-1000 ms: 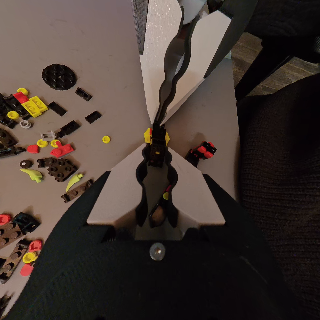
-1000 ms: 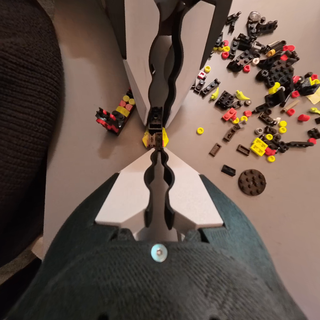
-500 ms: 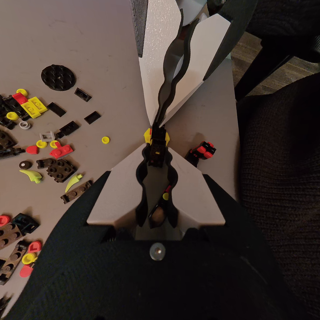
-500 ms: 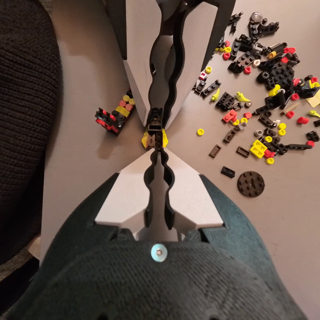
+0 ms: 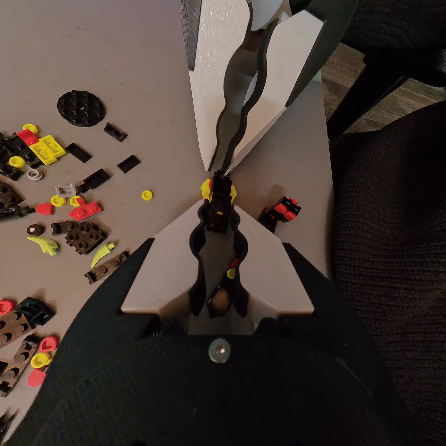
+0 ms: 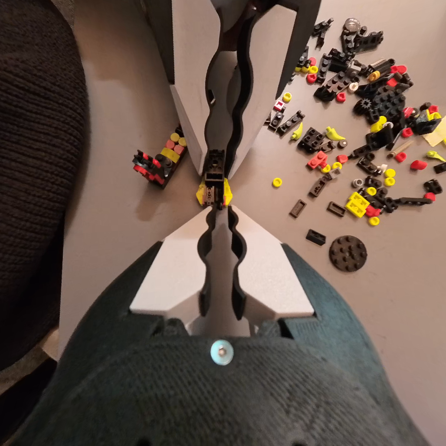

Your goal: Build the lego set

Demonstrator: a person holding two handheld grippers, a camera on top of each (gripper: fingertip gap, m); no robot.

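Lego model pinched between both grippers over the table edge.
Left gripper clamps the black end; right gripper clamps the opposite end, tips facing. Model: narrow black body, yellow wedges each side, red flecks. Loose bricks spread well apart; small red-black build beside.

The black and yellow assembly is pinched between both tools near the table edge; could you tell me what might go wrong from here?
1. The right tool grips the black and yellow assembly only by its tips, so pressing may make it slip or twist.
2. A dropped piece could roll off the nearby table edge.
3. Swinging either tool might knock the red and black sub-build beside it.
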